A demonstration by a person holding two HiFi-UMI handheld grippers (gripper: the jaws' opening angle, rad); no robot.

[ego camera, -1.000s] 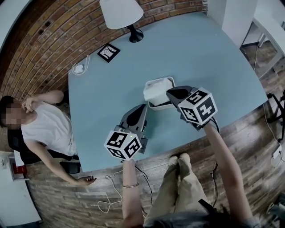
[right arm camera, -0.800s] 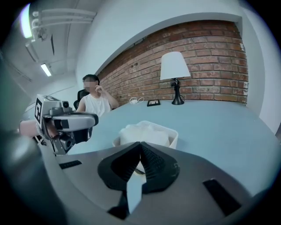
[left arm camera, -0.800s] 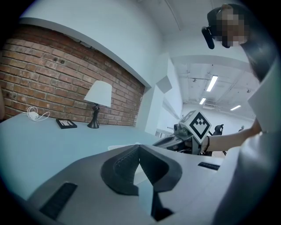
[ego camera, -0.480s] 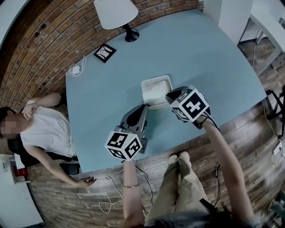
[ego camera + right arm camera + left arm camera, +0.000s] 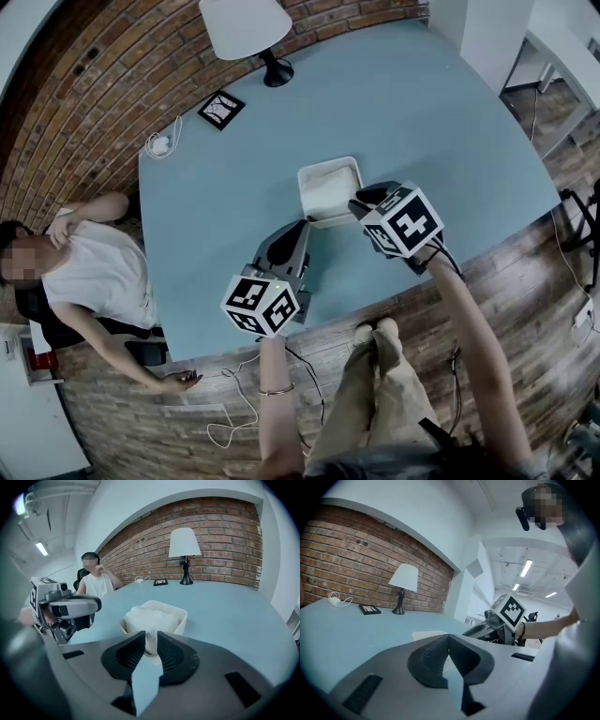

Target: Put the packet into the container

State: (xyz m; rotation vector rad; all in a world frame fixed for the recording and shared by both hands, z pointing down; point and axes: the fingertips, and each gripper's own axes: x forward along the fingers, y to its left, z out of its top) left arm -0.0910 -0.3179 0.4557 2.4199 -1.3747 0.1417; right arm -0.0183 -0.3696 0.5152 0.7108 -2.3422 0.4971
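A white soft packet lies inside the white rectangular container on the blue table. My right gripper is at the container's near right corner, its jaws opening. In the right gripper view the packet fills the container just beyond the parted fingertips; a whitish edge shows in the gap and the pads do not press on it. My left gripper is a little to the near left of the container. Its jaws are shut, with nothing between them.
A white lamp stands at the table's far edge beside a black framed square and a white charger with its cable. A seated person is off the table's left side. The table's front edge runs close below the grippers.
The packet was held above the container by the right gripper a second ago; it now lies inside. The right jaws have parted. The left gripper has hardly moved.
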